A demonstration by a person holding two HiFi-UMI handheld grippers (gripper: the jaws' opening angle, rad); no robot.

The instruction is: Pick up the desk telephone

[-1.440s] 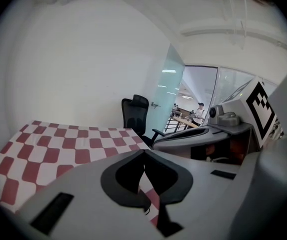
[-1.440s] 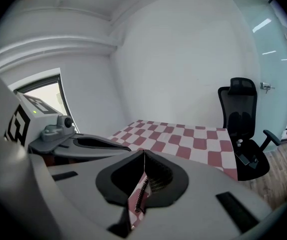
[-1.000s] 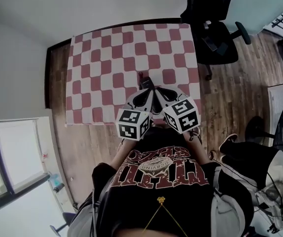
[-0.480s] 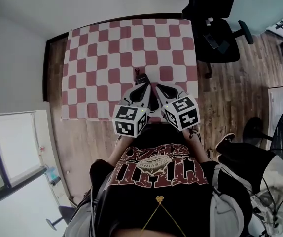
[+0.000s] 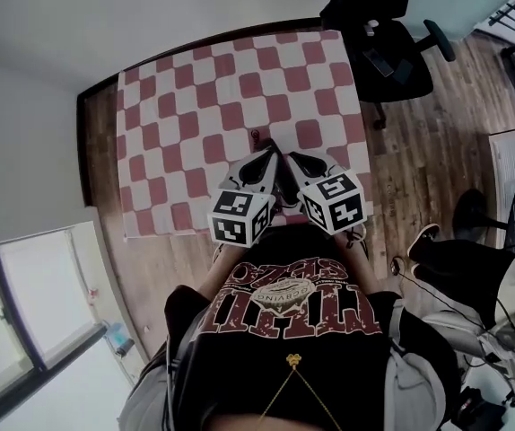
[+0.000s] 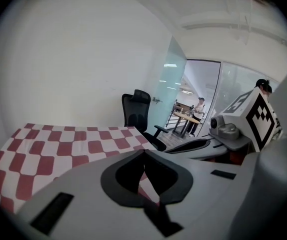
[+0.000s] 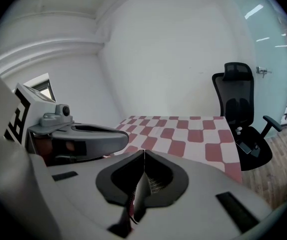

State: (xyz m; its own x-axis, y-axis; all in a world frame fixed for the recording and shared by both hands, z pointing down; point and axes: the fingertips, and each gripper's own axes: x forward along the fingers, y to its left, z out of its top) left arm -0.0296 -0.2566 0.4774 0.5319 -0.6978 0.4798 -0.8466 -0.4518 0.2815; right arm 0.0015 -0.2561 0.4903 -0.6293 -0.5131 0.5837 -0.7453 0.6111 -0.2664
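Here, checkered tablecloth [image 5: 195, 106], pointed right tool [image 7: 144, 153] closed

An office: a black swivel chair [image 5: 379, 48] stands on a wood-look floor [image 5: 419, 151] beside a bench [image 5: 195, 106] under a red-and-white checked cloth, between plain white walls. Past a frosted glass partition [image 6: 176, 89], a person [image 6: 199, 109] stands by a long table [image 6: 186, 116] in a bright open room.

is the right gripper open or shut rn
Shut: in its own view the grey right gripper has both jaw tips touching.
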